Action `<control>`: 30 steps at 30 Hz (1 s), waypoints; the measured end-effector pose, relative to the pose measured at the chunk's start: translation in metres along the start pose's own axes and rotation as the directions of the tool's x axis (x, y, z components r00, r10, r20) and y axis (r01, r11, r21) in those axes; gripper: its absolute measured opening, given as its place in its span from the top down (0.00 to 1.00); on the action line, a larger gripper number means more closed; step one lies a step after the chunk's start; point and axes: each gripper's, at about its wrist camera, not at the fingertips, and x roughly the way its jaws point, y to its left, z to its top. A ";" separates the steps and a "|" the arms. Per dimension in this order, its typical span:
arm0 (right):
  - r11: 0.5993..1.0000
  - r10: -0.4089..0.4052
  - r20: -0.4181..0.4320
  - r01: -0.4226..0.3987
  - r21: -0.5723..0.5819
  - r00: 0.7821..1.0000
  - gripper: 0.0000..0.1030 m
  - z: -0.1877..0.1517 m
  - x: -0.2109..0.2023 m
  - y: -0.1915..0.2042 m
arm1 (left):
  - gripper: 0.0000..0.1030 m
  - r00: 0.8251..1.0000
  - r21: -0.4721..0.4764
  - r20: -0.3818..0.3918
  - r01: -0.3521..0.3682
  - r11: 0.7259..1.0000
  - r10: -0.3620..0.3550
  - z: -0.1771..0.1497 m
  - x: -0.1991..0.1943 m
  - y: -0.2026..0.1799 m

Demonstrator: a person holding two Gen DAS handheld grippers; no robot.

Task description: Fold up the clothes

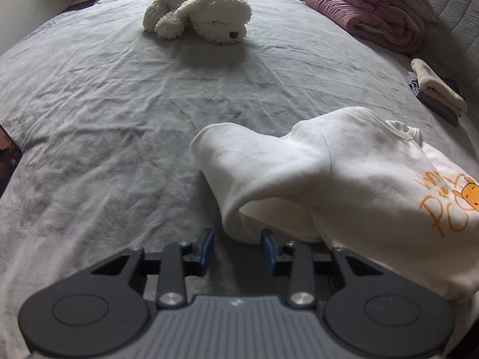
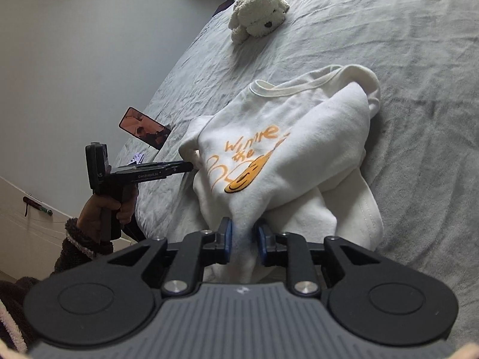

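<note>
Between your right gripper [image 2: 242, 236] pads sits a pinch of the white sweatshirt [image 2: 284, 149], which lies bunched on the grey bed sheet [image 2: 404, 59] with its orange print up. Your left gripper [image 1: 238, 246] stands parted, gripping nothing, its right pad just touching the sleeve [image 1: 254, 173] cuff. To fold cleanly, I'd judge you should close the left on the cuff edge, then draw both sides taut so the bunched layers flatten. Folded clothes [image 1: 440, 92] lie near the headboard, the plush dog [image 1: 203, 18] well apart.

White sweatshirt [image 2: 287, 149], orange cartoon print, bunched on grey bed [image 2: 419, 59]
</note>
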 end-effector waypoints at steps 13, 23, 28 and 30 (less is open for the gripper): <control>0.959 -0.252 0.158 0.224 0.175 0.955 0.57 0.036 -0.010 -0.062 | 0.63 0.999 -0.105 0.010 -0.035 0.994 0.036 0.002 0.021 -0.014; 0.921 -0.324 0.163 0.271 0.279 0.932 0.57 0.045 0.030 -0.100 | 0.91 0.990 -0.116 0.062 -0.120 0.986 0.128 0.010 0.030 -0.026; 0.921 -0.323 0.217 0.253 0.295 0.921 0.59 0.047 0.038 -0.099 | 0.92 0.975 -0.090 0.105 -0.187 0.978 0.196 0.015 0.026 -0.031; 0.917 -0.324 0.234 0.244 0.315 0.917 0.61 0.047 0.042 -0.101 | 0.92 0.961 -0.074 0.137 -0.233 0.970 0.242 0.020 0.023 -0.032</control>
